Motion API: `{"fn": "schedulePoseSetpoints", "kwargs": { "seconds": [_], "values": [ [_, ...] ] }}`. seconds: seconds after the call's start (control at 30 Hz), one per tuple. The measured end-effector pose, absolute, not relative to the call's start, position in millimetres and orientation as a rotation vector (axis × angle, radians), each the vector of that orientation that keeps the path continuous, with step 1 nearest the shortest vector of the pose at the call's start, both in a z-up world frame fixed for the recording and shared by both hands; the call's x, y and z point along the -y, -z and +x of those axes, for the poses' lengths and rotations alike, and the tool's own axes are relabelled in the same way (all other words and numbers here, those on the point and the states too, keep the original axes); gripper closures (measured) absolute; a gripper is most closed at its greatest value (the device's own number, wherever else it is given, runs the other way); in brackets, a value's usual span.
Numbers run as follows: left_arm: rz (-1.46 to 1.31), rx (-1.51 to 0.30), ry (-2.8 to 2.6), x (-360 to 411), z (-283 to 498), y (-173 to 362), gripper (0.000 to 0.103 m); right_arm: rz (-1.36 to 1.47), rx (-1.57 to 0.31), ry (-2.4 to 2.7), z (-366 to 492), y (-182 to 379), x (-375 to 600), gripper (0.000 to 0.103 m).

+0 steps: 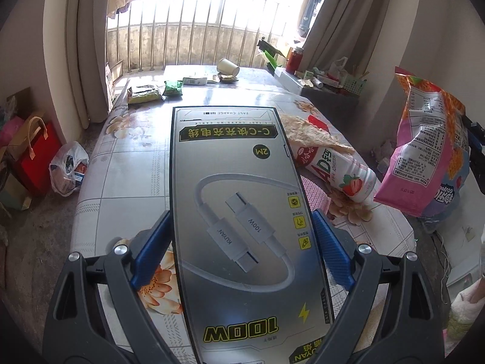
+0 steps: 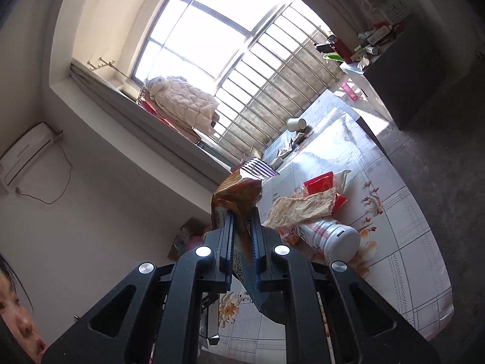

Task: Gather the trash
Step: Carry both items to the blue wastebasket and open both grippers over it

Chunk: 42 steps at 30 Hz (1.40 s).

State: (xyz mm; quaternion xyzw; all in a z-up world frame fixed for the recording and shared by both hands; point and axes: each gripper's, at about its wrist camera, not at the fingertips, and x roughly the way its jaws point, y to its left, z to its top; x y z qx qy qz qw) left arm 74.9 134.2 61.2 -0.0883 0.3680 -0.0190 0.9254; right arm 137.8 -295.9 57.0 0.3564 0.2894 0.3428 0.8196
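My left gripper is shut on a flat grey charging-cable box, held above the floral-cloth table. My right gripper is shut on an orange and pink snack bag; the bag also shows at the right of the left wrist view, held above the table's right edge. A white strawberry milk bottle lies on the table under a crumpled tan wrapper, with a red wrapper beside it. Green snack packets and a tipped paper cup lie at the far end.
A plastic bag of rubbish and red gift bags sit on the floor left of the table. A cluttered side cabinet stands at the far right. A window with railings is behind. A person's face is at lower left.
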Motion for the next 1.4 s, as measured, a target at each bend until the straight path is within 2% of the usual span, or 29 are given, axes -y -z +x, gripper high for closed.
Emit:
{"fn": "schedulePoseSetpoints", "kwargs": {
  "seconds": [0.4,0.77,0.97,1.13,1.4],
  "values": [
    [-0.067,-0.689,0.352,-7,116,-103,0.017,0.78,-0.417,-0.401,55,-75,441,0.093],
    [0.045,-0.736,0.692,182,171,-110,0.017,0.837,-0.338,0.005,-5,-35,569,0.093],
    [0.063,-0.857,0.838,301,208,-81,0.017,0.902,-0.339,0.138,-5,9,621,0.093],
    [0.082,-0.997,0.896,399,242,-30,0.017,0.98,-0.354,0.21,19,54,652,0.093],
    [0.129,-1.119,0.868,501,302,52,0.017,1.115,-0.387,0.314,71,139,699,0.093]
  ]
}}
